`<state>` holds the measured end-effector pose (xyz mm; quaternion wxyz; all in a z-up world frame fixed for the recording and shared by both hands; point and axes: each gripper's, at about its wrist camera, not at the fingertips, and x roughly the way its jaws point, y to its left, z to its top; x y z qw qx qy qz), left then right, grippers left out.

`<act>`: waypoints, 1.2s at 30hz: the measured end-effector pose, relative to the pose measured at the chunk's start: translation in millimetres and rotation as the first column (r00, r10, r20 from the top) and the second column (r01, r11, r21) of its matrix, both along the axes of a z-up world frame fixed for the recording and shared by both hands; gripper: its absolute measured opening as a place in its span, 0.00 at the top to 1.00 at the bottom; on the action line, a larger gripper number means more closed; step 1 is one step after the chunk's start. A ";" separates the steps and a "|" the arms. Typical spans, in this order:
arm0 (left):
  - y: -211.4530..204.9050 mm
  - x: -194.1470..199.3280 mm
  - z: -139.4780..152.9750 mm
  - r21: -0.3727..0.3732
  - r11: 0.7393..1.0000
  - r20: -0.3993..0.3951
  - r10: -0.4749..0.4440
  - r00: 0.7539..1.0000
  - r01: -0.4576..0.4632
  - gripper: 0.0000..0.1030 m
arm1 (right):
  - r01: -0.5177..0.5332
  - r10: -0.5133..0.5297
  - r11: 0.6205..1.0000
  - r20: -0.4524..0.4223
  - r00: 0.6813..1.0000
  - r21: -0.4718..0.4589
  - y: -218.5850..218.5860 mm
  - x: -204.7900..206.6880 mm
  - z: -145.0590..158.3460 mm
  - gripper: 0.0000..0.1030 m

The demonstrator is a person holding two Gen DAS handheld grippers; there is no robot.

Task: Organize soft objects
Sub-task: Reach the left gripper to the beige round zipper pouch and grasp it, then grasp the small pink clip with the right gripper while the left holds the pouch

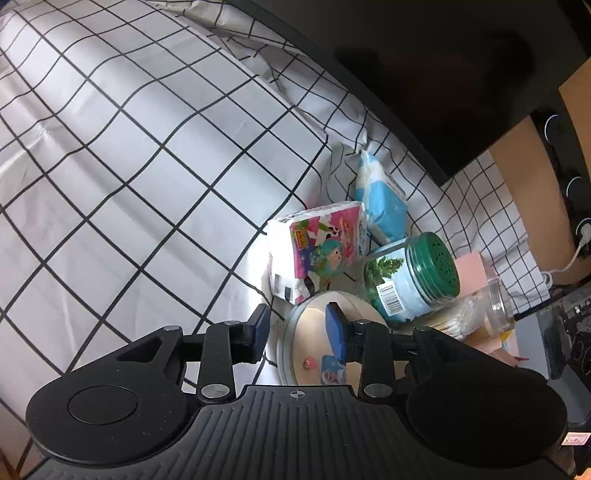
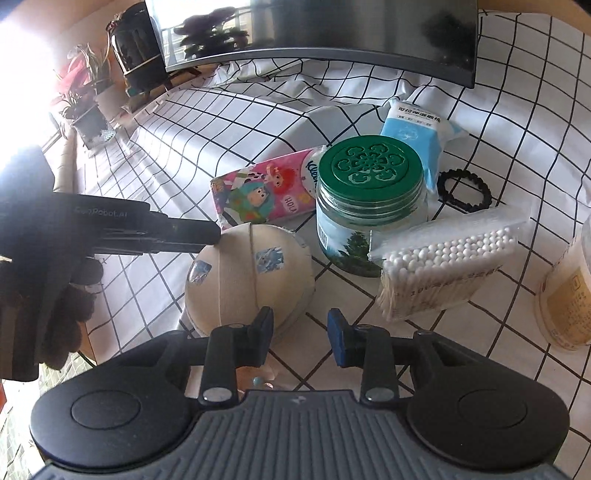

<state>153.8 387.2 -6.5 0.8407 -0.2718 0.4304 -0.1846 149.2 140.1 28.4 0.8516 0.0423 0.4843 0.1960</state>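
A round beige pouch [image 2: 247, 273] with small stickers lies on the checked cloth; it also shows in the left wrist view [image 1: 314, 347]. My left gripper [image 1: 297, 328] is open with its jaws on either side of the pouch's rim; its finger [image 2: 173, 230] touches the pouch's left side in the right wrist view. My right gripper [image 2: 300, 332] is open and empty, just in front of the pouch. Behind the pouch lie a cartoon tissue pack [image 2: 266, 192] [image 1: 317, 243] and a blue cotton-pad pack [image 2: 417, 140] [image 1: 380, 199].
A green-lidded jar [image 2: 365, 206] [image 1: 413, 277] stands right of the pouch. A cotton swab bag [image 2: 447, 262], a black ring [image 2: 465, 190] and a beige cup [image 2: 569, 295] lie further right. A monitor [image 2: 332, 33] stands behind. Plants [image 2: 88, 96] stand at far left.
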 end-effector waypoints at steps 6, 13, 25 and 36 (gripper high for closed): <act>-2.5 -2.3 -3.7 -0.059 0.997 -0.050 -0.048 0.998 0.045 0.59 | -0.012 0.012 1.000 0.016 1.000 -0.010 -2.6 -0.8 -0.1 0.69; -8.8 -22.3 19.3 -0.081 0.991 0.000 -0.103 0.995 0.103 0.56 | -0.007 0.009 0.999 0.040 0.999 -0.047 -13.7 -0.3 -2.4 0.69; -69.2 -9.1 26.3 0.038 0.994 -0.013 -0.099 0.995 0.100 0.57 | -0.037 0.039 0.998 0.048 0.998 -0.043 -20.5 -5.1 -21.2 0.69; -75.1 -17.2 24.4 0.062 0.998 0.014 -0.029 0.999 0.028 0.57 | -0.003 0.004 0.998 0.014 1.000 -0.069 -36.8 -24.0 -19.6 0.35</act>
